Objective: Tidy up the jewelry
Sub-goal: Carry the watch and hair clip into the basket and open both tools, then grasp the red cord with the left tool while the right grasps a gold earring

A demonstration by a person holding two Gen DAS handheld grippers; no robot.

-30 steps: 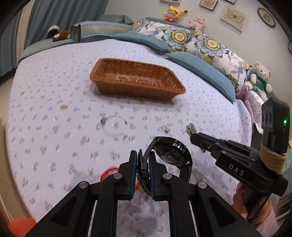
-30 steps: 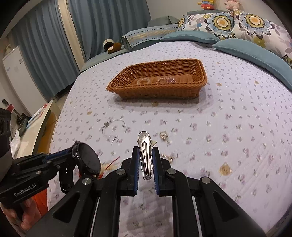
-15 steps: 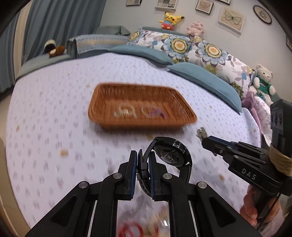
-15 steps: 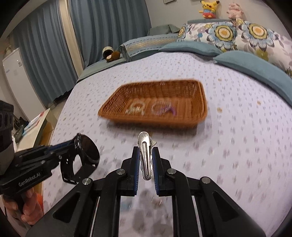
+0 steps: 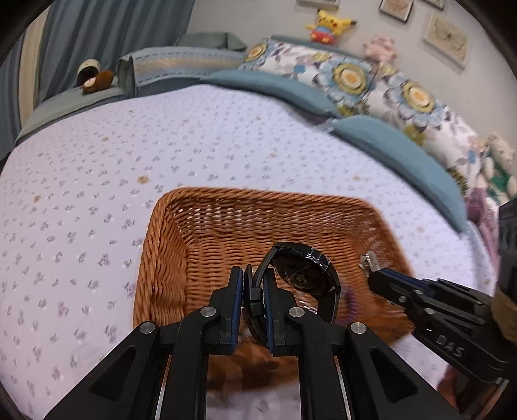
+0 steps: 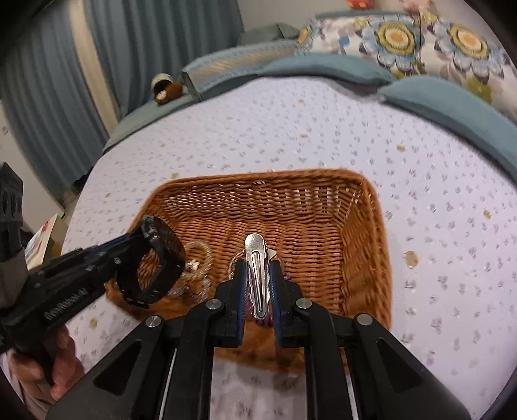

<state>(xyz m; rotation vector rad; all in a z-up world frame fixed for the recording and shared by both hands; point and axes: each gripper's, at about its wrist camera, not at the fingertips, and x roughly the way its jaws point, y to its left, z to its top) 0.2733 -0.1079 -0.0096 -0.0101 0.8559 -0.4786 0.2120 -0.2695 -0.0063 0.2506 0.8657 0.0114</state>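
Note:
A brown wicker basket sits on the lilac flowered bedspread. My left gripper is shut on the strap of a black watch and holds it above the basket's near part; the watch also shows in the right wrist view. My right gripper is shut on a silver hair clip and holds it over the basket; the clip's tip shows in the left wrist view. A pale bracelet and a purple piece lie inside the basket, partly hidden.
Blue and floral pillows line the far side of the bed, with plush toys behind. A folded blanket lies at the head. Curtains hang at the left. Bedspread surrounds the basket.
Both grippers have moved forward with their items, from short of the basket to above its inside. The loose jewelry on the bedspread has dropped out of view.

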